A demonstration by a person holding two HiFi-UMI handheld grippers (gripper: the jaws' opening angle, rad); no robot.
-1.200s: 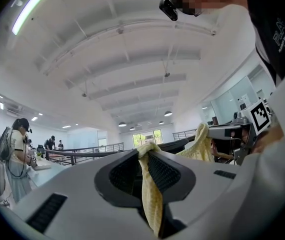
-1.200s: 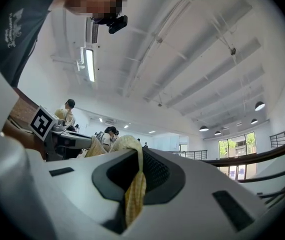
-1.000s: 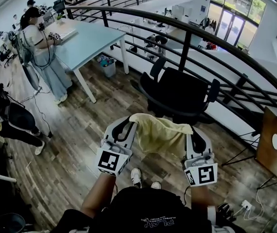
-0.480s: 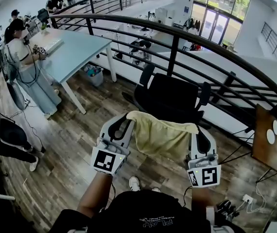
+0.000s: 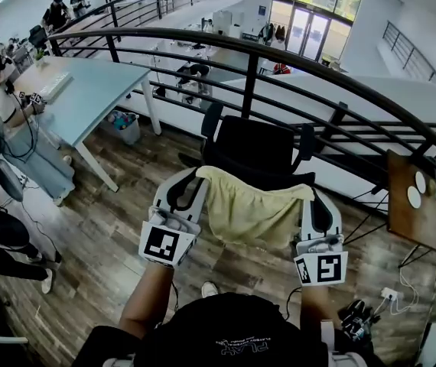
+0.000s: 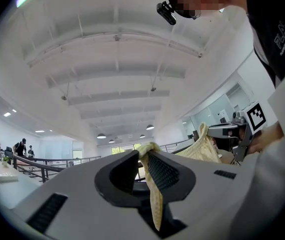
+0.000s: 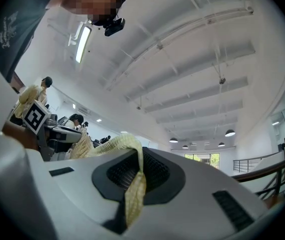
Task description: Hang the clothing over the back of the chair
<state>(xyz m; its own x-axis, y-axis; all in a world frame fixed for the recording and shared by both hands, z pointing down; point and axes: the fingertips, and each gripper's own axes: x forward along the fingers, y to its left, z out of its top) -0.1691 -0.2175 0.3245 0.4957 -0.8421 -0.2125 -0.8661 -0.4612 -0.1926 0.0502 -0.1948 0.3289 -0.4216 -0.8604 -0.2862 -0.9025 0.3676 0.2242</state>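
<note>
Clothing, yellow and judged light and limp, is held spread just before the black office chair. One top corner is pinched by the left gripper, the other by the right gripper; these holds are judged suitable for draping.

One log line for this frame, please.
left tool: shut on yellow garment | right tool: same | yellow garment: spread between them, short of black chair | hang: pending
</note>
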